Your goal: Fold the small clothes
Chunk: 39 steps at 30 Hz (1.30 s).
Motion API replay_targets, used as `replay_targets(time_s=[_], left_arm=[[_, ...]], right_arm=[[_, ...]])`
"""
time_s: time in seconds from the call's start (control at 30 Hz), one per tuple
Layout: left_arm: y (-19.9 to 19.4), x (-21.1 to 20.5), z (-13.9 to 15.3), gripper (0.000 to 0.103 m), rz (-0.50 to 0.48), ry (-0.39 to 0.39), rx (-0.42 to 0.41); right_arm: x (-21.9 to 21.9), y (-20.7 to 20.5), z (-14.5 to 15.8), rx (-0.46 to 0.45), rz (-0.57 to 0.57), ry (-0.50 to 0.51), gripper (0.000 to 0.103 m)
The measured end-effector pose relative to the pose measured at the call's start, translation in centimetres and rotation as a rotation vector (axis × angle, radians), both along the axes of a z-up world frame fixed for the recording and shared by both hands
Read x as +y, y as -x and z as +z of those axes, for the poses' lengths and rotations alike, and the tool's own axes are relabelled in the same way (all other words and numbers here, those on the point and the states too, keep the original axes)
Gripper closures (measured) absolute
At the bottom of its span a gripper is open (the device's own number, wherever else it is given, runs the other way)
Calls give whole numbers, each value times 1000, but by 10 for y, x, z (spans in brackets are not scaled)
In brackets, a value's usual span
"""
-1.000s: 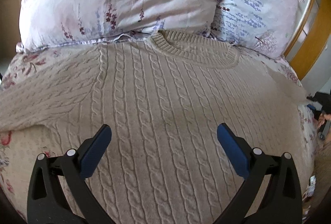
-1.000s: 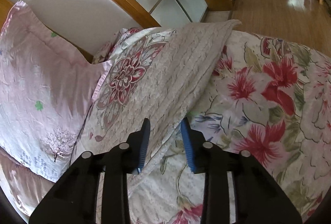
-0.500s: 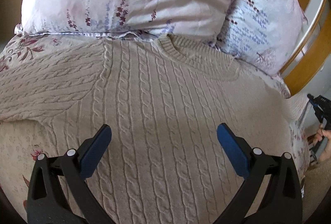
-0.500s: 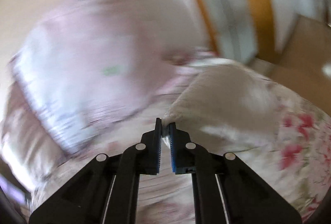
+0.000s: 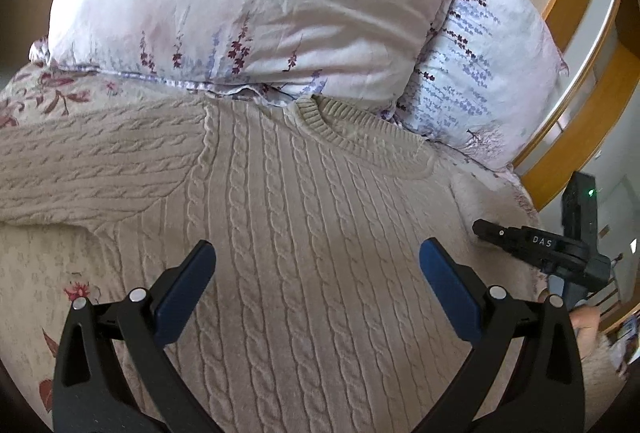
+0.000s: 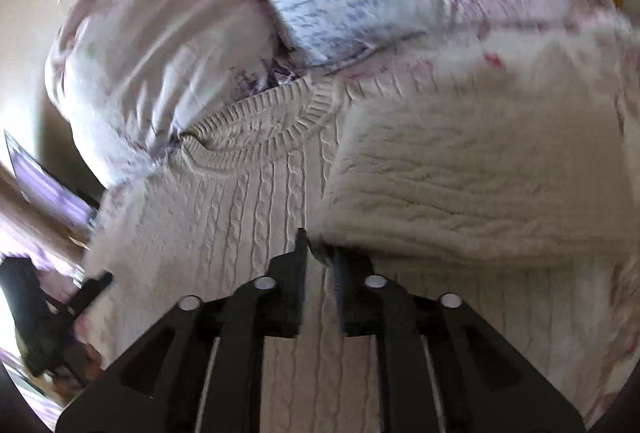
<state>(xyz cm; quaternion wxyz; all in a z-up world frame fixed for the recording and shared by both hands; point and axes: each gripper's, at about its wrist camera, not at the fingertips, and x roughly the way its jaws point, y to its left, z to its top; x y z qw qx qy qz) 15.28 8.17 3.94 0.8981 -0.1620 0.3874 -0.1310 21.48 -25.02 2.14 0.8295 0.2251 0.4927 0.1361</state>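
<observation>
A cream cable-knit sweater point(image 5: 304, 217) lies flat on the bed, its ribbed collar point(image 5: 352, 129) against the pillows. My left gripper point(image 5: 316, 265) is open and hovers over the sweater's chest. My right gripper point(image 6: 320, 253) is shut on the sweater's sleeve point(image 6: 460, 185) and holds it folded across the body; the view is blurred. The right gripper also shows in the left wrist view point(image 5: 480, 227) at the sweater's right edge. The other sleeve point(image 5: 80, 169) stretches out to the left. The collar shows in the right wrist view point(image 6: 256, 129).
Two floral pillows point(image 5: 248, 5) point(image 5: 492, 73) lie behind the collar. A flowered bedspread point(image 5: 52, 273) lies under the sweater. A wooden headboard point(image 5: 580, 137) stands at the right. My left gripper shows at the left of the right wrist view point(image 6: 92, 285).
My right gripper shut on the right sleeve and swung it over the sweater's body. My left gripper stayed open and drifted slightly over the chest.
</observation>
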Motion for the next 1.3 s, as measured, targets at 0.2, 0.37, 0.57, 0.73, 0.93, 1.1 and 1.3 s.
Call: replay_targets(time_s=[0.2, 0.37, 0.57, 0.73, 0.93, 1.1, 1.3], left_arm=[[-1, 18, -2, 2, 14, 99, 20], [2, 22, 1, 2, 4, 125, 15], [5, 34, 6, 2, 24, 149, 1], [2, 40, 3, 4, 37, 208, 19], [-6, 30, -4, 13, 0, 287, 83], [-22, 16, -9, 23, -19, 344, 147], [-45, 0, -33, 37, 21, 400, 285]], right_arm=[[-41, 8, 12, 8, -190, -147, 54], [-68, 2, 18, 26, -369, -96, 64], [-29, -16, 54, -127, -344, 203, 92], [82, -13, 77, -270, 69, 231, 92], [144, 1, 27, -83, 344, 214, 65], [60, 20, 26, 4, 114, -24, 58], [-67, 49, 12, 91, -315, -223, 58]])
